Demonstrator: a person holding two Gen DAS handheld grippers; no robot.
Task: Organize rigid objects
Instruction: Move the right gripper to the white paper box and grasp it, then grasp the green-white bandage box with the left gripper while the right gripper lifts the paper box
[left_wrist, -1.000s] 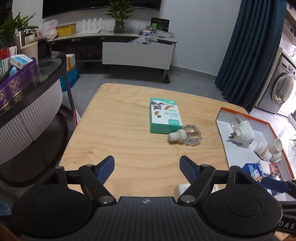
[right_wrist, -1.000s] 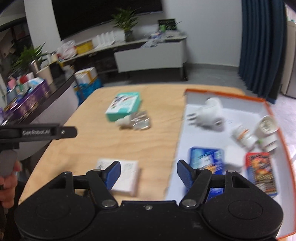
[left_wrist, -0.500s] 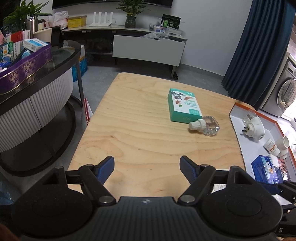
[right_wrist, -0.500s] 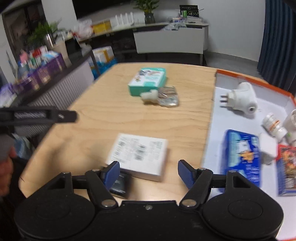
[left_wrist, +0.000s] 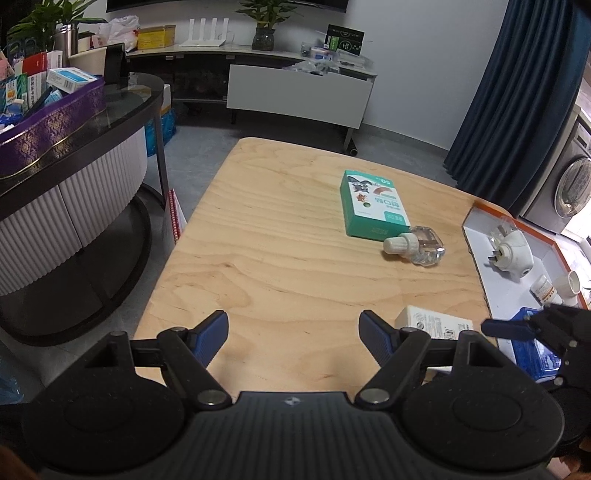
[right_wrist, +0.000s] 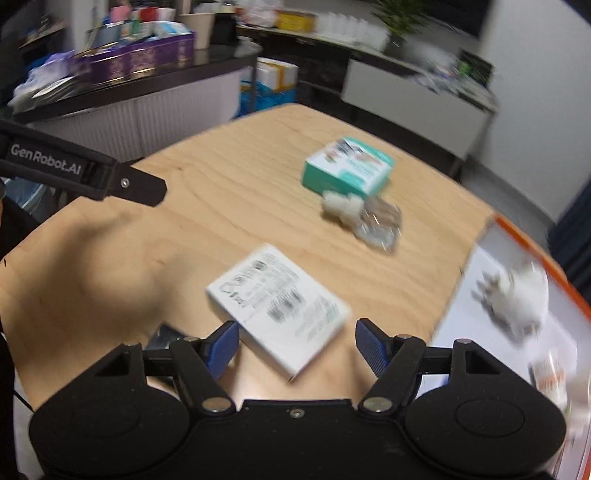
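Two handheld black plastic grippers with blue ribbed finger pads point down at a pale wooden table (left_wrist: 280, 266) with rounded corners and visible grain. The left gripper (left_wrist: 293, 334) has its tongs apart over bare wood, holding nothing. The right gripper (right_wrist: 293, 345) also has its tongs apart; a flat white rectangular box (right_wrist: 279, 306) printed with black text and barcodes lies on the table with its near corner between them, the pads not touching it. A small dark item (right_wrist: 162, 338) beside the right gripper's left finger is mostly hidden. The right wrist view is smeared by motion, so labels cannot be read. Farther along the table lies a flat green-and-white cardboard carton (left_wrist: 373, 208), and a small clear faceted bottle with a white ribbed cap (left_wrist: 415, 245) lies on its side touching the carton's near edge. At the table's right edge sits a shallow white tray with an orange rim (left_wrist: 487, 273), cut off by the frame, holding a rounded white plug-in device (left_wrist: 511, 253), small white pill bottles (left_wrist: 546, 291) and a blue box (left_wrist: 535, 350).
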